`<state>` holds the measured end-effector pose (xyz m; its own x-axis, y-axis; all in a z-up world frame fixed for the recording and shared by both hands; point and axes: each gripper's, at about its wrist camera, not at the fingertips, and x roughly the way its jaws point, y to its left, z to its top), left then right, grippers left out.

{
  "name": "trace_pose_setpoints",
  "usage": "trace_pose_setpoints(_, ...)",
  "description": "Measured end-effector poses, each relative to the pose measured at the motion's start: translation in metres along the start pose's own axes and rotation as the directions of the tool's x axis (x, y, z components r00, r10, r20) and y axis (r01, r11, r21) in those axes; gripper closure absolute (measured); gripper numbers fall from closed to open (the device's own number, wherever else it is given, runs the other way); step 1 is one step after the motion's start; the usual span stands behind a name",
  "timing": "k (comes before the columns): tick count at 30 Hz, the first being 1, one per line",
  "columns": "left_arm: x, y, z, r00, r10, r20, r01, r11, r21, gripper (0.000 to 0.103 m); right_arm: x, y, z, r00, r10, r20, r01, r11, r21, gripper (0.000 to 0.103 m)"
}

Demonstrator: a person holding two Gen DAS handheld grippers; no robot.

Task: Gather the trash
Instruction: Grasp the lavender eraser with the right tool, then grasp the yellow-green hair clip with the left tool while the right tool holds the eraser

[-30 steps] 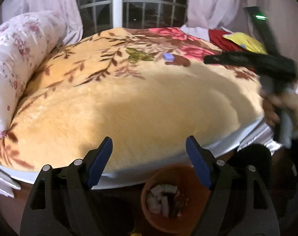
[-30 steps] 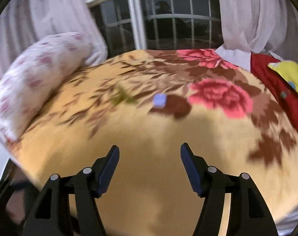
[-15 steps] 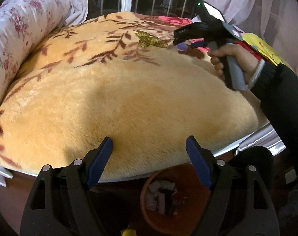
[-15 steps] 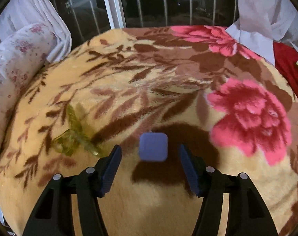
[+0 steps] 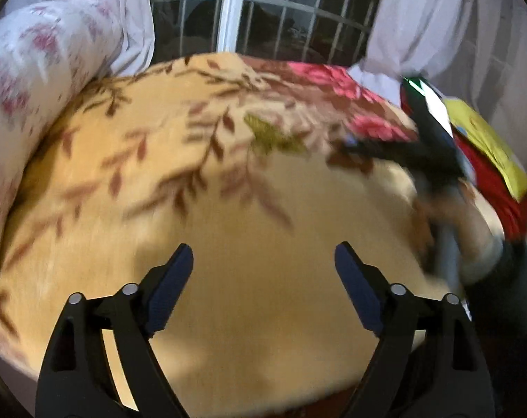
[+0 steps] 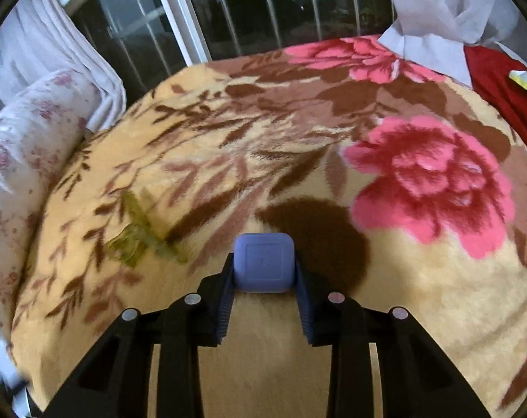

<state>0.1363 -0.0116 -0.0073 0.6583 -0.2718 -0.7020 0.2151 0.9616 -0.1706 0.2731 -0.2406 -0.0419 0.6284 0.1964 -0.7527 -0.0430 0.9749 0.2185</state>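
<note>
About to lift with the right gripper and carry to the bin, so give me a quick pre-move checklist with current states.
1. Right gripper shut on blue square: ok.
2. Square centred between the pads: ok.
3. Blanket not pinched: cannot tell.
4. Left gripper open and empty: ok.
5. Green wrapper left on the blanket for the next pick: ok.
6. Bin in view: not ok, neither camera shows it.

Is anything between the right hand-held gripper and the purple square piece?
No. The right hand-held gripper is shut on the purple square piece, pads touching both sides. The green wrapper lies apart, to its left on the blanket.
</note>
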Motion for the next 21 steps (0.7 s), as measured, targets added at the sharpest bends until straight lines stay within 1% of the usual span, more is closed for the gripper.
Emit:
trace_pose_setpoints(3,0.031,0.000,0.036,0.999,-0.013,-0.035,0.012,0.999,-0.047,0.021,-0.021,-0.009,-0.014,0.999,0.027,0.026,-0.027,1.000,0.000,0.071)
trace_pose_setpoints(5,0.059,0.002,0.064,0.996,-0.015,-0.087,0.003,0.992,-0.128,0.021,-0.034,-0.018,-0.025,0.998,0.040,0.039,-0.040,0.999,0.004,0.071)
trace_pose_setpoints(6,0.067,0.002,0.073,0.995,-0.021,-0.103,0.004,0.987,-0.160,0.021,-0.038,-0.022,-0.029,0.998,0.044,0.043,-0.045,0.999,0.008,0.071)
trace_pose_setpoints(7,0.082,0.003,0.085,0.991,-0.007,-0.131,-0.022,0.976,-0.217,0.021,-0.043,-0.027,-0.033,0.998,0.049,0.046,-0.049,0.999,0.013,0.071)
trace_pose_setpoints(9,0.098,0.003,0.098,0.988,0.005,-0.153,-0.049,0.957,-0.286,0.021,-0.048,-0.036,-0.040,0.997,0.057,0.047,-0.059,0.998,0.023,0.071)
trace_pose_setpoints(11,0.117,0.000,0.110,0.980,0.045,-0.193,-0.113,0.929,-0.354,0.021,-0.051,-0.044,-0.044,0.997,0.065,0.049,-0.067,0.997,0.032,0.071)
trace_pose_setpoints(14,0.139,-0.006,0.122,0.965,0.096,-0.243,-0.191,0.893,-0.406,0.021,-0.052,-0.054,-0.049,0.995,0.082,0.050,-0.085,0.995,0.049,0.071)
trace_pose_setpoints(17,0.157,-0.010,0.127,0.948,0.149,-0.280,-0.264,0.860,-0.438,0.021,-0.051,-0.063,-0.052,0.993,0.109,0.050,-0.113,0.991,0.076,0.071)
trace_pose_setpoints(21,0.178,-0.012,0.131,0.934,0.165,-0.318,-0.308,0.824,-0.476,0.021,-0.048,-0.064,-0.054,0.991,0.129,0.047,-0.132,0.988,0.079,0.071)
